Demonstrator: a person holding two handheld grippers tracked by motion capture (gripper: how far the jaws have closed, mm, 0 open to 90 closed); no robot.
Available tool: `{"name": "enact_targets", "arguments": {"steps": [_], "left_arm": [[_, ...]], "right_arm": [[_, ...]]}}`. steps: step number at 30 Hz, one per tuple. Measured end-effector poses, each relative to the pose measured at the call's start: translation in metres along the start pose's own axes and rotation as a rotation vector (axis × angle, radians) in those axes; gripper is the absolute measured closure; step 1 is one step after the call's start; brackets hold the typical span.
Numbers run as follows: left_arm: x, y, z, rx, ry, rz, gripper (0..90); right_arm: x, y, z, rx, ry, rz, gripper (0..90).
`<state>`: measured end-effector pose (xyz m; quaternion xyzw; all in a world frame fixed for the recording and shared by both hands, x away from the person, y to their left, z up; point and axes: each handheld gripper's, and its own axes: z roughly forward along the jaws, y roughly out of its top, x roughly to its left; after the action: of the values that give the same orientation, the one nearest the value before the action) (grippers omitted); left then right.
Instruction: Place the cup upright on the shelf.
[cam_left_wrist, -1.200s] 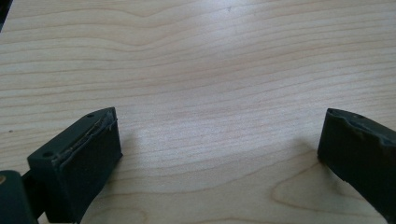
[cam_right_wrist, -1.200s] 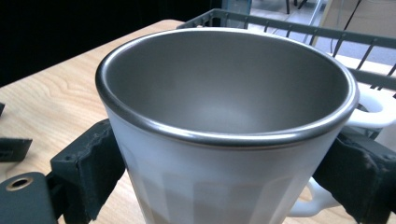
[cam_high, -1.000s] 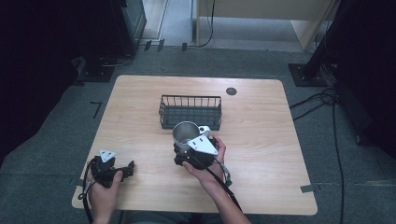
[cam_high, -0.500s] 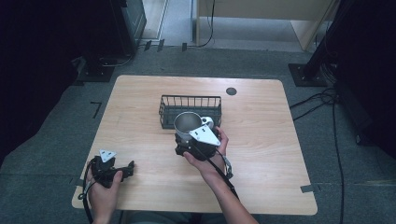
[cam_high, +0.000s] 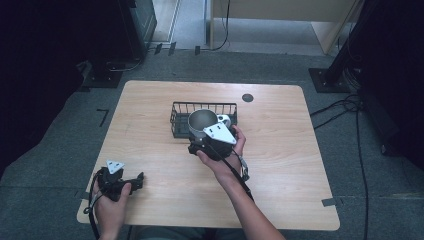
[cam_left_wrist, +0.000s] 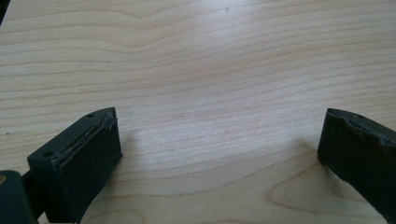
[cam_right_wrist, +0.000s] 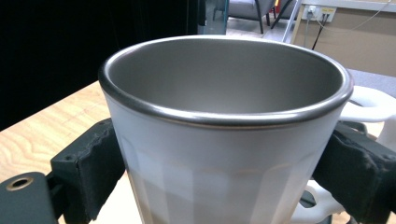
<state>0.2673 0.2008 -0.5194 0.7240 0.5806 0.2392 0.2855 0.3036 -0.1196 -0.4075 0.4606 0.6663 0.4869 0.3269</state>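
Mug (cam_right_wrist: 224, 135) sits clamped by its body between the jaws of the right hand-held gripper (cam_high: 212, 142), at mid-frame in the high view, over the near edge of the wire basket (cam_high: 180, 120); it looks like rigid, light steel with a smooth white wall that may slip, so a low squeeze across the body seems sound. Left hand-held gripper (cam_high: 125, 181) rests at lower left on the surface (cam_high: 280, 165), jaws wide apart and empty.

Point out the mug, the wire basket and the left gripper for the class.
mug (cam_right_wrist: 224, 154), right gripper view, white outer wall.
wire basket (cam_high: 179, 119), high view, left rim.
left gripper (cam_high: 140, 178), high view, between jaw tips.
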Motion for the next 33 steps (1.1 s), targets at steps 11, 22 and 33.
{"name": "enact_targets", "arguments": {"steps": [11, 22, 33], "left_arm": [[0.0, 0.0, 0.0, 0.001, 0.0, 0.0, 0.0], [0.0, 0.0, 0.0, 0.0, 0.0, 0.0, 0.0], [0.0, 0.0, 0.0, 0.001, 0.0, 0.0, 0.0]], "right_arm": [[-0.008, 0.02, 0.012, -0.014, -0.021, 0.012, 7.8], [-0.016, 0.035, 0.024, -0.017, -0.044, 0.018, 7.8], [-0.021, 0.043, 0.043, -0.008, -0.066, 0.028, 7.8]]}}
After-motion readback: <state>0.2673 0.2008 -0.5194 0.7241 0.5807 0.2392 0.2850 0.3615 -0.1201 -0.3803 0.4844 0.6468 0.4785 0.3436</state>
